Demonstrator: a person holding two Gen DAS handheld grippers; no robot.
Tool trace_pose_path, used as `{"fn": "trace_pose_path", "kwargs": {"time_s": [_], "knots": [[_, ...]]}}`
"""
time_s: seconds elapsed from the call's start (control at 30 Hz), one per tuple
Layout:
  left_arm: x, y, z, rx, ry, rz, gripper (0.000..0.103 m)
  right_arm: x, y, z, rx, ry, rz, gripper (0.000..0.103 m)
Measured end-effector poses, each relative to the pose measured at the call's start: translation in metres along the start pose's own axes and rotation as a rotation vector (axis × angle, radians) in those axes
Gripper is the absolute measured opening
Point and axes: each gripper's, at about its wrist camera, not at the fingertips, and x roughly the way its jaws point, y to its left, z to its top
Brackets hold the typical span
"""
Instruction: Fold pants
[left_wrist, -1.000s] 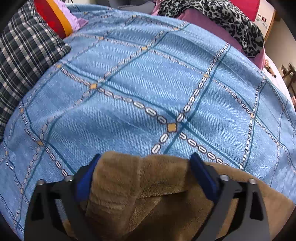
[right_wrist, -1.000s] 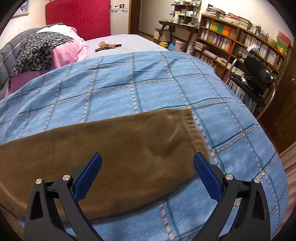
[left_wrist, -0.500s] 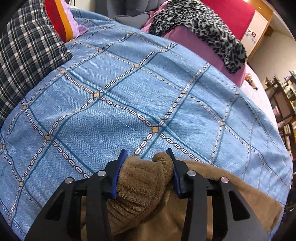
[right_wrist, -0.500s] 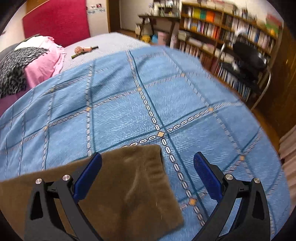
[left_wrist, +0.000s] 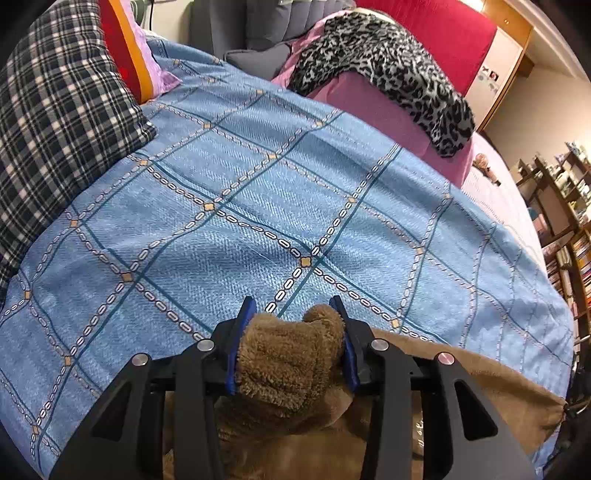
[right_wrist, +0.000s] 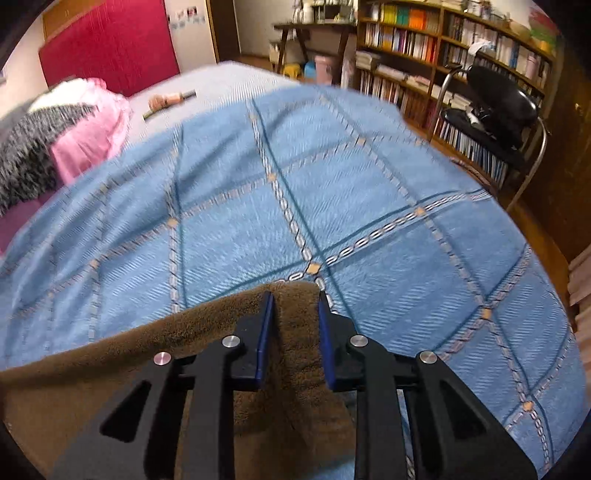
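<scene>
Brown fleece pants (left_wrist: 480, 384) lie on a blue checked bedspread (left_wrist: 258, 206). My left gripper (left_wrist: 293, 314) is shut on a bunched wad of the pants' fabric (left_wrist: 291, 358) at one end. In the right wrist view the pants (right_wrist: 110, 362) stretch away to the left, and my right gripper (right_wrist: 294, 295) is shut on the far corner of the fabric (right_wrist: 295, 325), which rises between the blue pads. The rest of the pants under both grippers is hidden.
A plaid pillow (left_wrist: 48, 122) and a red-orange one lie at the left. A leopard-print cloth (left_wrist: 388, 62) on pink bedding lies at the back. A bookshelf (right_wrist: 443, 44) and black chair (right_wrist: 495, 99) stand past the bed's right edge.
Both grippers have closed on the pants: the left from wide open to pinching the bunched fabric, the right onto the corner. The right view has swung and is blurred by motion.
</scene>
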Motion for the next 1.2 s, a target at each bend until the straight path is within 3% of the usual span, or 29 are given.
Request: {"fn": "trace_pose_path", "kwargs": {"time_s": [0.33,0.63,0.8,0.9,1.0,1.07,1.13,1.2], "knots": [[-0.076,0.035,-0.034,-0.046,-0.067,-0.101,0.041,-0.108,-0.047,-0.046,0.083,-0.115,0.095,0.022],[-0.153,0.088,-0.103,-0.072,-0.129,-0.183,0.037,-0.196,-0.097,-0.13,0.135,-0.192,0.143,0.022],[-0.183,0.129,-0.145,-0.139,-0.172,-0.2,0.033,-0.237,-0.125,-0.191,0.149,-0.223,0.176,0.022],[-0.184,0.148,-0.171,-0.173,-0.146,-0.204,0.033,-0.25,-0.137,-0.233,0.156,-0.219,0.169,0.022],[-0.171,0.157,-0.193,-0.198,-0.068,-0.232,0.034,-0.251,-0.15,-0.26,0.161,-0.203,0.147,0.022],[-0.161,0.162,-0.205,-0.239,-0.025,-0.257,0.044,-0.249,-0.158,-0.273,0.189,-0.19,0.135,0.023],[-0.153,0.165,-0.215,-0.289,-0.01,-0.278,0.071,-0.248,-0.163,-0.282,0.22,-0.184,0.144,0.023],[-0.148,0.166,-0.22,-0.317,-0.002,-0.301,0.076,-0.249,-0.162,-0.288,0.221,-0.186,0.131,0.027]]}}
